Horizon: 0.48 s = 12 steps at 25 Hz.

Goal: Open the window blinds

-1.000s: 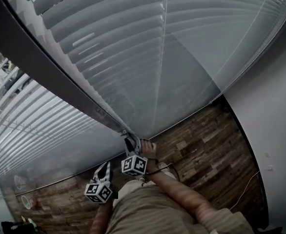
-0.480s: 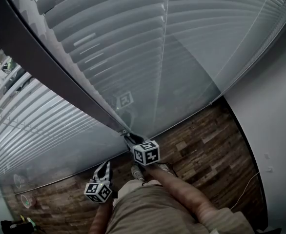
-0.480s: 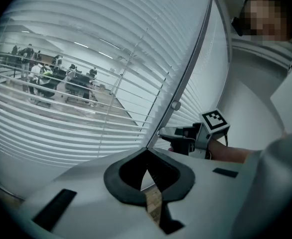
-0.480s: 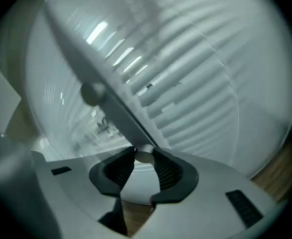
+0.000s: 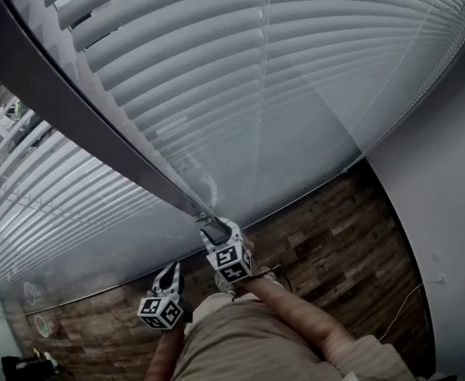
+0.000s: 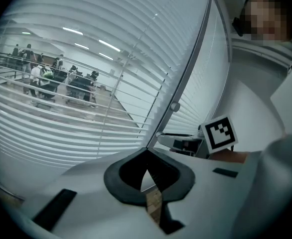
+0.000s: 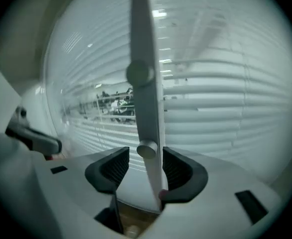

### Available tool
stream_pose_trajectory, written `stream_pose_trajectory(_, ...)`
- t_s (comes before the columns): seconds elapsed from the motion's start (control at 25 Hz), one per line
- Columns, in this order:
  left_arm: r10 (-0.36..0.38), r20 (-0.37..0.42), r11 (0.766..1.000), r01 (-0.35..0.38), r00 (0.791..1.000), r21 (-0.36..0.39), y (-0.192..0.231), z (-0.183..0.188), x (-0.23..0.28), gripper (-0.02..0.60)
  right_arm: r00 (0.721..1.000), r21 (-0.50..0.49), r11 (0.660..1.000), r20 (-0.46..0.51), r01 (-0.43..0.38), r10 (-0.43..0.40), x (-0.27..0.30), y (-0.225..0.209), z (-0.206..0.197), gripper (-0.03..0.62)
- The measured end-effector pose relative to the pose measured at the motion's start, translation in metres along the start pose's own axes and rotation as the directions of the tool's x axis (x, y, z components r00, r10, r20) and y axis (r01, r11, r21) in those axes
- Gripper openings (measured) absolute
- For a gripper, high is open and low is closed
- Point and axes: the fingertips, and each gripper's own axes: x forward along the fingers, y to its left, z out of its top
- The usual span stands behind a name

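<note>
The right gripper (image 7: 144,163), its jaws just now opening wide around the small round grey knob (image 7: 147,150) on the upright bar (image 7: 144,106) between the left and right white slatted blinds (image 5: 240,62), is probably needing a square re-grip, the left gripper (image 6: 147,157) idling closed, empty

White horizontal-slat window blinds (image 5: 264,78) cover two glazed panels, one on either side of a dark upright frame bar (image 5: 74,113). The slats run level and parallel, tilted partly open with see-through gaps between them. Thin vertical cords (image 5: 266,70) cross the slats. Two round grey knobs (image 7: 140,73) sit on the bar, one above the other.
</note>
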Motion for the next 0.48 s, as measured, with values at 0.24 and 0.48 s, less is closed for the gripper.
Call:
stream_pose_trajectory(0.24,0.014,0.007,1.000,-0.014,1.000,-0.009,-0.004,0.001,-0.002,0.012,0.971,0.629,0.740,0.127,-0.238,0.205,0.000,-0.015,-0.006,0.174)
stream_pose_trajectory(0.48,0.021,0.006,1.000,-0.021,1.000,-0.010,-0.004,0.001,0.006,0.012,0.981,-0.335,0.934,-0.105,0.122,-0.166,0.004,-0.006,0.005,0.130)
